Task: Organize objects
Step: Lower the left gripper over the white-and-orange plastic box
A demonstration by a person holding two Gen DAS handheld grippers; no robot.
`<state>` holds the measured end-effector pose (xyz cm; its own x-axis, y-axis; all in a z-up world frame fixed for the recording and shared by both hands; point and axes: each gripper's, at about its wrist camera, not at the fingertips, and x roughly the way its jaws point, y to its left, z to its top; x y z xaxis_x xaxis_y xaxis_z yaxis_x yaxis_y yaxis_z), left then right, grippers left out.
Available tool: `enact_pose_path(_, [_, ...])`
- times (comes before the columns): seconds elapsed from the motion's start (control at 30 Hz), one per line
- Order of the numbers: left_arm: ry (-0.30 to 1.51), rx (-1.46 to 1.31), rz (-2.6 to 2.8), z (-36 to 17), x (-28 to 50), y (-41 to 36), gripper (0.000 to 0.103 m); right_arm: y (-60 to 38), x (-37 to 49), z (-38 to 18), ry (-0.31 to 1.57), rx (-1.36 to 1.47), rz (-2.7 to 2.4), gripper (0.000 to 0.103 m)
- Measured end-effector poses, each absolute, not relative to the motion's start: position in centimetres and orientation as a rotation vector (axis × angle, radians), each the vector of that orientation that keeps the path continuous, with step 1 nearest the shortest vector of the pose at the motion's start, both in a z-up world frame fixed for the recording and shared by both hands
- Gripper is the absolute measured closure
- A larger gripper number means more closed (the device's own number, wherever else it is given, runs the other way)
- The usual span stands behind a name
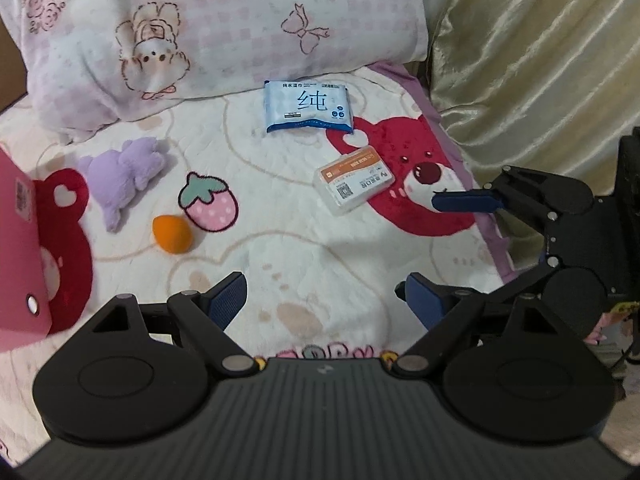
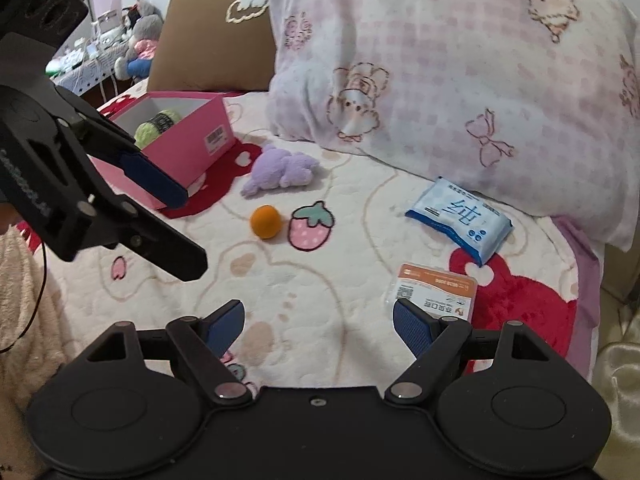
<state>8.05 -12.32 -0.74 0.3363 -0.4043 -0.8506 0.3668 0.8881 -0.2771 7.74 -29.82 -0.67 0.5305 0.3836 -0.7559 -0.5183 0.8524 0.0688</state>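
Note:
Several items lie on a bear-print blanket (image 1: 304, 248): a blue wet-wipe pack (image 1: 308, 108) (image 2: 460, 220), a small clear box with an orange label (image 1: 352, 184) (image 2: 434, 292), an orange egg-shaped sponge (image 1: 172, 234) (image 2: 265, 221) and a purple plush (image 1: 124, 172) (image 2: 280, 170). An open pink box (image 2: 180, 136) (image 1: 20, 248) holds a green yarn ball (image 2: 158, 124). My left gripper (image 1: 324, 300) (image 2: 176, 224) hovers open and empty above the blanket, near the pink box. My right gripper (image 2: 320, 320) is open and empty too, one fingertip (image 2: 412, 324) overlapping the clear box's near corner.
A large pink checked pillow (image 1: 200, 20) (image 2: 460, 60) leans at the head of the bed, close to the wipe pack. A gold curtain (image 1: 540, 60) hangs past the right edge. A brown cushion (image 2: 208, 40) stands behind the pink box.

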Motion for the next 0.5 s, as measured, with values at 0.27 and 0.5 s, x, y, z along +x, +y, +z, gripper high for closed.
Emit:
enact_pose_path(0.27, [1.043,-0.014,-0.513,-3.9,10.5,-14.9,0.018,-31.6,9.0,-4.4,0.733,-0.213,0.453,0.018])
enact_pose_path(0.5, [0.984,-0.085,-0.515,-7.5,12.6,-16.0,0.017,-33.7,11.0,-8.1,0.708,-0.186,0.357,0.018])
